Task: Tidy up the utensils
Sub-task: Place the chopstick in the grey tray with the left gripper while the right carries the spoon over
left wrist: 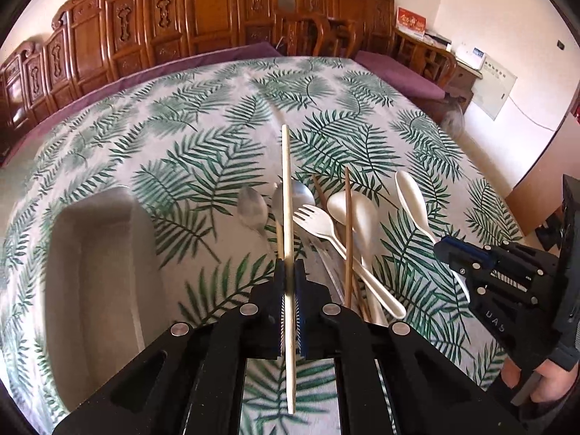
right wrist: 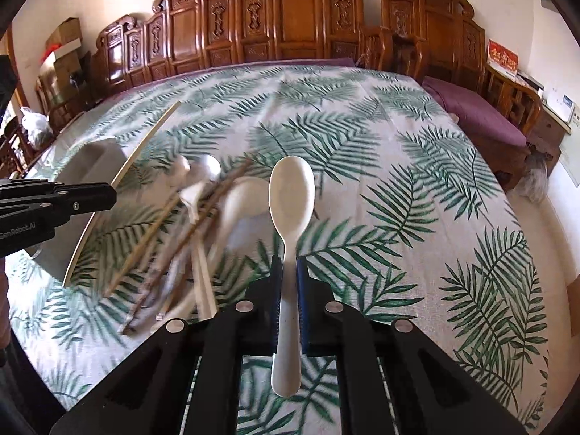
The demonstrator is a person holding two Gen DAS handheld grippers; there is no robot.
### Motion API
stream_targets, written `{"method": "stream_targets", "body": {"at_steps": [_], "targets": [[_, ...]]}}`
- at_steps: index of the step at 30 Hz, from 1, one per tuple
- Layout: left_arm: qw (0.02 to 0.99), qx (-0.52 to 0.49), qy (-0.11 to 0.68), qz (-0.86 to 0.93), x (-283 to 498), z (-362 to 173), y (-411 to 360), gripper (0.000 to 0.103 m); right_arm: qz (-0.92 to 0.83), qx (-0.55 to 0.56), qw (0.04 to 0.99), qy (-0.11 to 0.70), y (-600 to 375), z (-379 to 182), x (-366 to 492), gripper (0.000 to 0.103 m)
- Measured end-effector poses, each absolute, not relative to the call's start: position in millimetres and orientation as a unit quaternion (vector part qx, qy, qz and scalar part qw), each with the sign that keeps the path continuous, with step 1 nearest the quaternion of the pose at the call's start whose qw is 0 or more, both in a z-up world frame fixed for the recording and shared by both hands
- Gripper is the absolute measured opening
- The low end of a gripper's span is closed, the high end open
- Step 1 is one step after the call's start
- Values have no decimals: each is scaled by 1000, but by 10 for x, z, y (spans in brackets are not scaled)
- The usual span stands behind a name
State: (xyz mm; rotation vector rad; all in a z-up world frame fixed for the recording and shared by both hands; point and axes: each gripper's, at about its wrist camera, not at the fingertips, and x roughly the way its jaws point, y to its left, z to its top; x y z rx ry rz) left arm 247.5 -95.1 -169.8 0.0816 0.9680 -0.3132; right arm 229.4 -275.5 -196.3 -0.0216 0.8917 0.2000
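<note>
My left gripper (left wrist: 289, 272) is shut on a pale chopstick (left wrist: 286, 195) that points away over the table. It also shows in the right wrist view (right wrist: 145, 152). My right gripper (right wrist: 289, 264) is shut on a white plastic spoon (right wrist: 291, 195), bowl forward, held above the cloth; it also shows in the left wrist view (left wrist: 411, 199). A pile of utensils lies on the table: metal spoons (left wrist: 252, 208), a white fork (left wrist: 319, 224), a white spoon (left wrist: 359, 214), brown chopsticks (left wrist: 348, 232). A grey tray (left wrist: 94, 282) sits to the left.
The table (right wrist: 417, 181) has a leaf-print cloth. Carved wooden chairs (right wrist: 290, 25) line the far side, with a purple cushion (right wrist: 475, 116) at the right. The pile lies left of my right gripper (right wrist: 203, 224); the tray (right wrist: 98, 159) is beyond the left gripper (right wrist: 108, 195).
</note>
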Motion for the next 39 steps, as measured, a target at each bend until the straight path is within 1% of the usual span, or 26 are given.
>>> {"method": "stream_targets", "body": {"at_steps": [6,16,20,26,33,39], "targets": [[878,30,455,-144,2378,-1508,-666,4,117,-16,905,408,-2547,-1640,2160,9],[889,18,445,-110,2362,-1336,-54,4,148,-37,908,391,-2050,-1347,2095,9],[886,12,452,-98,2413,-1390,174,4,164,-42,908,384,-1838,-1273,2109,10],[877,0,473,-85,2507,-1605,456,4,186,-57,904,382,-1499,-1199,2111,10],[863,-2,498,-83,2578,-1800,612,4,208,-70,898,382,-1136,-1173,2142,10],[867,-10,492,-80,2534,-1763,747,6,225,-76,892,385,-888,-1187,2145,10]]}}
